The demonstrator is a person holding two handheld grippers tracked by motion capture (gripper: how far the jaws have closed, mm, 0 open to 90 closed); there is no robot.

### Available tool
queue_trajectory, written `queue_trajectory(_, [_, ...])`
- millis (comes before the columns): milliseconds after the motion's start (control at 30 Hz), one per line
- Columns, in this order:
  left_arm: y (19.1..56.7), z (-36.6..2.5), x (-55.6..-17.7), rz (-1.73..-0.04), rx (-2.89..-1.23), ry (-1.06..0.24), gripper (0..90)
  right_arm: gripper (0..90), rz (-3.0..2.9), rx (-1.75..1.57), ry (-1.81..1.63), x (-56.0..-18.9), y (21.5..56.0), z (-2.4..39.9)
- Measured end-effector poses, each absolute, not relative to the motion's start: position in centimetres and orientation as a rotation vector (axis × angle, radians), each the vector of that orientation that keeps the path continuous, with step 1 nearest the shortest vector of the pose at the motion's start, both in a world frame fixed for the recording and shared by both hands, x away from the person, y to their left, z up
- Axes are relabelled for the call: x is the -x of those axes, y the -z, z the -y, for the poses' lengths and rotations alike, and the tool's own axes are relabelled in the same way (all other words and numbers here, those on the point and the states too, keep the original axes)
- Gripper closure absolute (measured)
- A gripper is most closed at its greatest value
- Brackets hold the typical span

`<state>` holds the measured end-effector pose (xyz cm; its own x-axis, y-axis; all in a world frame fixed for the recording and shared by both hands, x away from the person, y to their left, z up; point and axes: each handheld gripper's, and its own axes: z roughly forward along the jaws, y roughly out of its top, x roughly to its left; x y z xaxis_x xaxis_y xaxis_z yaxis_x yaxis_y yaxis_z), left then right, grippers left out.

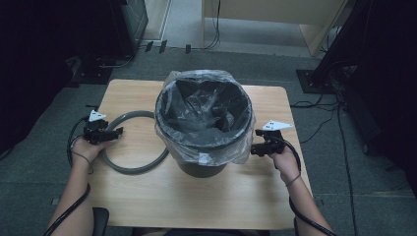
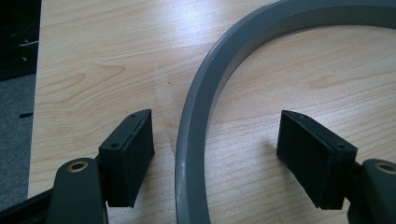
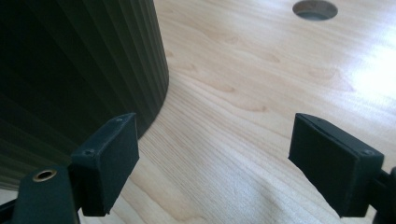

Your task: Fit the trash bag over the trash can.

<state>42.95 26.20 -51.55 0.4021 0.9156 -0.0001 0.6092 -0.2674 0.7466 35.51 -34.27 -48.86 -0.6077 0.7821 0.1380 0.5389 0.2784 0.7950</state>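
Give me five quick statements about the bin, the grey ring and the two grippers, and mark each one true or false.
1. The grey ring lies flat on the table, to the left of the bin. True.
2. The left gripper is open, with the ring passing between its fingers. True.
3. The ring is already fitted over the rim of the bin. False: it lies on the table beside the bin.
4. The right gripper is shut on the bin's wall. False: it is open, with the ribbed wall just beyond its left finger and bare table between the fingers.
5. The bin is lined with a clear plastic bag that folds over its rim. True.
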Motion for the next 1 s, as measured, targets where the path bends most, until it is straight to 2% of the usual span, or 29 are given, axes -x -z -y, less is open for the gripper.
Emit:
queue_trajectory(267, [51.5,-26.2,-43.0,-1.299,-1.984,-0.582,27.0,15.5,-2.291,-1.229,-1.207,-35.5,50.6,34.3])
queue_trajectory(1000, [51.5,-26.0,-44.2,-1.273,-1.983,-0.589,40.2,14.6,-2.353,-1.171,-1.094,-35.3,52.2,33.3])
